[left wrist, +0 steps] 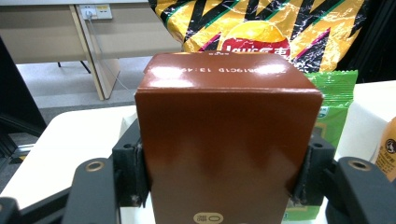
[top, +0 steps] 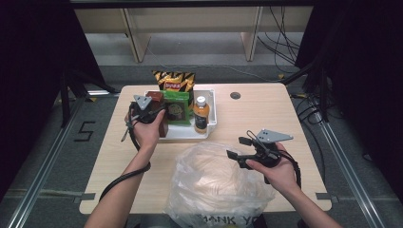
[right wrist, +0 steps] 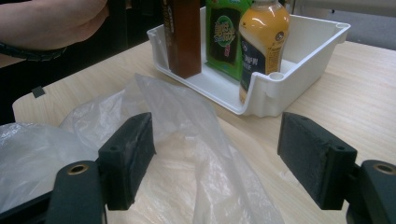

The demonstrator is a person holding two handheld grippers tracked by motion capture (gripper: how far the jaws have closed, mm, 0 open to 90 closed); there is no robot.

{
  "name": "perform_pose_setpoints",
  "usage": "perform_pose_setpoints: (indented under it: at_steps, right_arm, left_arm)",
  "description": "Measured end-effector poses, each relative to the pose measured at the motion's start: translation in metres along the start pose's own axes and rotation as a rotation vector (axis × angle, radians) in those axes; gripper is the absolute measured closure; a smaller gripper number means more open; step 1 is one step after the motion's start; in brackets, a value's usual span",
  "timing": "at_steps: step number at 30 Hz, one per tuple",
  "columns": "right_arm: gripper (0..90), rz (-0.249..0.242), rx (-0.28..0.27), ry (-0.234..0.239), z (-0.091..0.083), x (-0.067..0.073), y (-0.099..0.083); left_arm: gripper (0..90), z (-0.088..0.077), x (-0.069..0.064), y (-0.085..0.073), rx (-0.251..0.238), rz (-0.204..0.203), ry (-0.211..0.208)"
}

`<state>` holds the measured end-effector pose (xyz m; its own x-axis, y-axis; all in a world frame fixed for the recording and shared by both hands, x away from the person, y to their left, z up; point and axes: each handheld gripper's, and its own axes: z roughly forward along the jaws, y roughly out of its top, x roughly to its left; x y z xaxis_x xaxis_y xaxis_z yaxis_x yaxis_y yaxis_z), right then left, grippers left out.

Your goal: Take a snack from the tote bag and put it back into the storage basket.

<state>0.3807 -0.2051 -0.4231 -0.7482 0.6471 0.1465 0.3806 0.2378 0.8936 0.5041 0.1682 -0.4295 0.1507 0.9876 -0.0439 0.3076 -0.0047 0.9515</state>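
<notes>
A white tray at the table's far middle holds a brown box, a green packet and an orange drink bottle. My left gripper is shut on the brown box, a pad pressed against each side while the box stands upright at the tray's left end. A crumpled clear plastic bag lies at the front of the table. Over its right part my right gripper stands open. In the right gripper view the bag lies below the wide jaws of that gripper.
A yellow-and-black chips bag stands behind the tray. The wooden table has a round cable hole at the back right. Bare table lies right of the tray. Wooden furniture legs and cables are on the floor beyond.
</notes>
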Motion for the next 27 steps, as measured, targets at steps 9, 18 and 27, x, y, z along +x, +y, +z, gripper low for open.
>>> perform_pose_setpoints:
  at_steps: [9,18,27]
  right_arm:
    - [26.7,-0.002,0.003,-0.001,0.0005,0.0004,0.0000]
    - [26.3,0.018,0.023,-0.001,-0.0008,0.0026,-0.0001]
    - [26.0,0.010,0.014,0.003,0.0010,0.0027,-0.0006]
  left_arm:
    - [27.4,0.0004,-0.0003,0.0016,0.017,-0.003,-0.023]
    - [18.3,-0.0021,-0.0016,0.0011,0.025,0.001,-0.037]
    - [15.4,-0.0066,-0.0022,0.0012,0.031,0.004,-0.053]
